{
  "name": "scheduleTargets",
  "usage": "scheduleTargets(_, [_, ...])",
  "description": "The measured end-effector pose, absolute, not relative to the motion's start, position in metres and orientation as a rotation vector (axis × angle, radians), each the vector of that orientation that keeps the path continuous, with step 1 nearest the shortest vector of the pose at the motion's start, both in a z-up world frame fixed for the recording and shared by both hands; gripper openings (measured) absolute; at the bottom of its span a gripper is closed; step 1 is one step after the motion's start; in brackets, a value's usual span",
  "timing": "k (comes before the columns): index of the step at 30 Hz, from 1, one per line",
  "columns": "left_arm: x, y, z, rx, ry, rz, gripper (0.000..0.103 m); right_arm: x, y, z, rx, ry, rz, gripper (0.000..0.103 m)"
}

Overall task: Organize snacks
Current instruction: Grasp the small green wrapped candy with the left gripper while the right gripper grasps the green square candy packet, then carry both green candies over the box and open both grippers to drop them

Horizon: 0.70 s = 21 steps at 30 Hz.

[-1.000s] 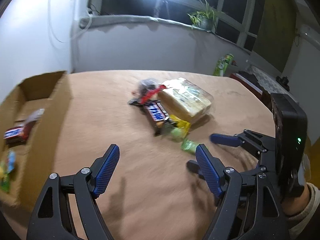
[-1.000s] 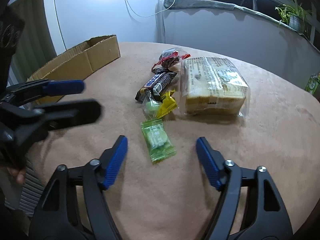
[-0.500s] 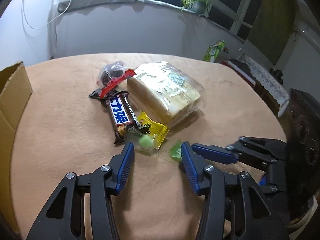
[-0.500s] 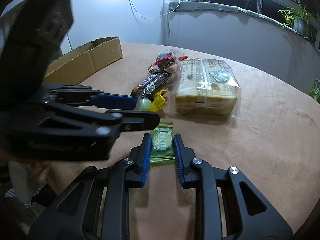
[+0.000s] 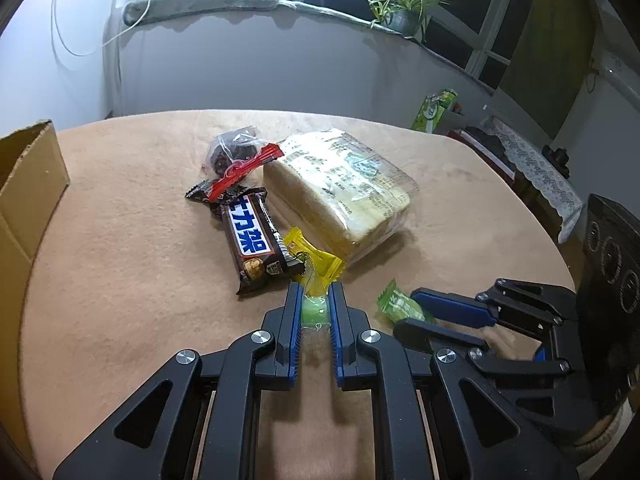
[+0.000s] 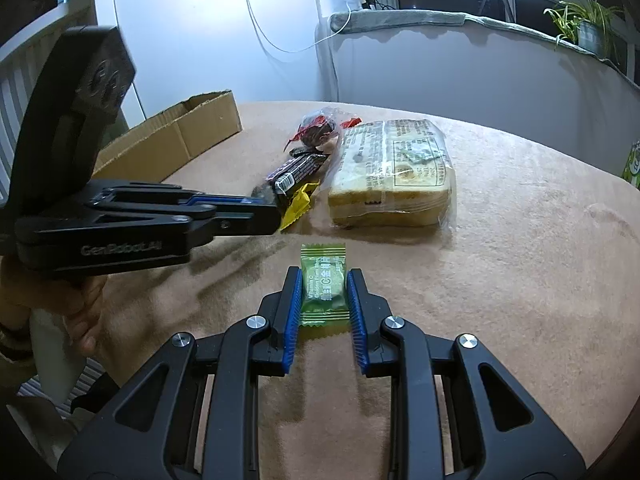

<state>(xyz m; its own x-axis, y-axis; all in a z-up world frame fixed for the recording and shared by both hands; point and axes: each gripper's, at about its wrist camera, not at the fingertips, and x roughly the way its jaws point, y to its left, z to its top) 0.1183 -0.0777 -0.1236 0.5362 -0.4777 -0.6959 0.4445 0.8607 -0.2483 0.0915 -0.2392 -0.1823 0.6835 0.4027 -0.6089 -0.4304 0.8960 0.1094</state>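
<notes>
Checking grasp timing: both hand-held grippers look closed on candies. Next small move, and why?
Probably lift both straight up. The left hand-held gripper pinches the clear-wrapped green candy; the right hand-held gripper pinches the green candy packet. Both still rest on the table, and the cardboard box sits off to the left.

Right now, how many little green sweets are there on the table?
2. One sweet is pinched in the left gripper beside the yellow wrapper; the other is in the right gripper. More may be hidden.
</notes>
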Motion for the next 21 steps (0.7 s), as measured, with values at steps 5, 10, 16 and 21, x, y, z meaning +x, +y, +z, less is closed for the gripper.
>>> scheduleTargets(5, [0.111, -0.068, -0.117, -0.05, 0.823, -0.546, 0.011, 0.089, -0.243, -0.181, -0.017, 0.672, 0.451, 0.024])
scheduleTargets(10, [0.097, -0.058, -0.107, -0.039, 0.793, -0.535, 0.011, 0.085, -0.251, -0.175, 0.038, 0.673, 0.421, 0.024])
scheduleTargets(16, [0.081, -0.048, -0.091, -0.027, 0.744, -0.516, 0.011, 0.072, -0.249, -0.159, 0.022, 0.652, 0.385, 0.024])
scheduleTargets(21, [0.066, -0.034, -0.079, -0.027, 0.702, -0.494, 0.011, 0.06, -0.238, -0.143, -0.01, 0.63, 0.378, 0.024])
